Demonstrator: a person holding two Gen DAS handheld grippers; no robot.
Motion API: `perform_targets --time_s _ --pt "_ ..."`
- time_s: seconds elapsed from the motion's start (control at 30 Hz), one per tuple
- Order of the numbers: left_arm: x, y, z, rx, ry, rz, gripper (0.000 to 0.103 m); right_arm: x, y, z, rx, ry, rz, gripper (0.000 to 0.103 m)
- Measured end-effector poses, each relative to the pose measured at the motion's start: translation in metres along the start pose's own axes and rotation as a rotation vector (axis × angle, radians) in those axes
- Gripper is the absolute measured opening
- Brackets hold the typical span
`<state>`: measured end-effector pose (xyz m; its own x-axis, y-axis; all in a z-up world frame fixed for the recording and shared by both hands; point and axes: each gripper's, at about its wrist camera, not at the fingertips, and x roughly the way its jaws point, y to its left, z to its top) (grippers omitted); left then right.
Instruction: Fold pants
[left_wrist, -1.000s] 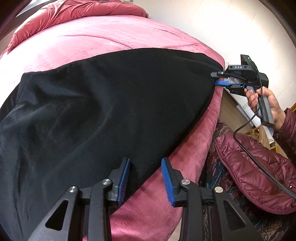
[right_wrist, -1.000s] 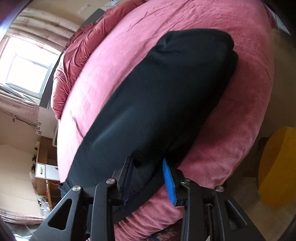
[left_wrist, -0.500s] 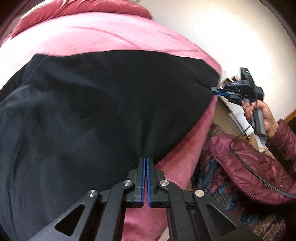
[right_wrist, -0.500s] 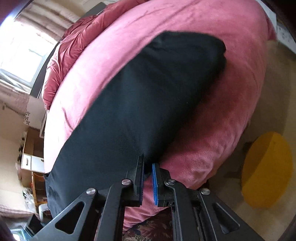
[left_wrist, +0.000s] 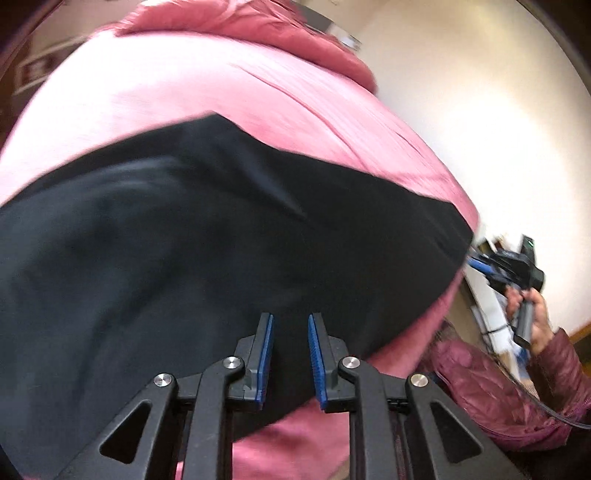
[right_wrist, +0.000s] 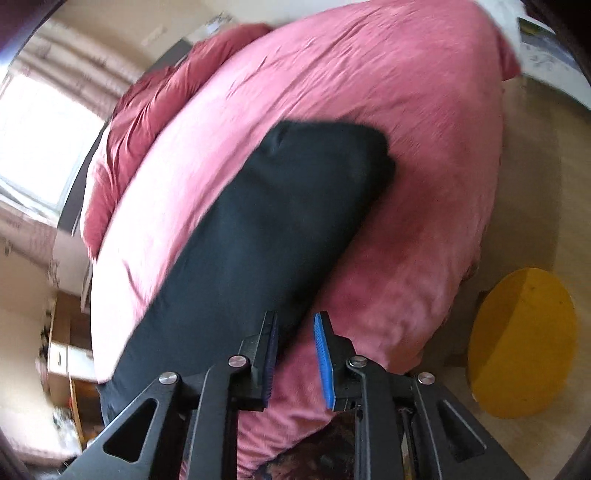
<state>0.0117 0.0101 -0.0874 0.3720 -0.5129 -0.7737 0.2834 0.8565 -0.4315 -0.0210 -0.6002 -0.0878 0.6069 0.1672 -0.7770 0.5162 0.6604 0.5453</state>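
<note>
One pair of black pants (left_wrist: 207, 258) lies flat, lengthwise along the near edge of my pink bed (right_wrist: 388, 92). Both left gripper (left_wrist: 290, 360) and right gripper (right_wrist: 295, 360) have fingers opening slightly, gripping nothing; the cloth lies beneath them.

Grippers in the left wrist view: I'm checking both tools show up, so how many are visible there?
2. The left gripper fills the bottom foreground over the black pants; the right gripper sits at the pants' far right edge.

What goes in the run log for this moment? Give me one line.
task: fold pants | pants: black, flat on pink blanket | left gripper: opening, cloth between fingers | right gripper: opening at pants edge
</note>
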Motion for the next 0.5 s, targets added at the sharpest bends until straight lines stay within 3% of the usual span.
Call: perform_targets --time_s 0.1,0.23,0.43,0.5 --pt "-0.011 0.014 0.004 -0.044 -0.038 0.041 0.02 -0.004 0.003 0.016 0.001 -0.042 -0.027 0.022" --pt "-0.015 0.021 0.009 -0.078 -0.064 0.08 0.021 0.003 0.044 0.031 -0.103 -0.041 0.0 0.022" --pt "-0.012 0.025 0.023 -0.072 -0.046 0.123 0.021 0.054 0.153 0.003 -0.391 0.138 0.154 0.023" --pt "-0.01 0.021 0.026 -0.054 -0.044 0.126 0.022 0.071 0.189 -0.013 -0.49 0.202 0.198 0.037"
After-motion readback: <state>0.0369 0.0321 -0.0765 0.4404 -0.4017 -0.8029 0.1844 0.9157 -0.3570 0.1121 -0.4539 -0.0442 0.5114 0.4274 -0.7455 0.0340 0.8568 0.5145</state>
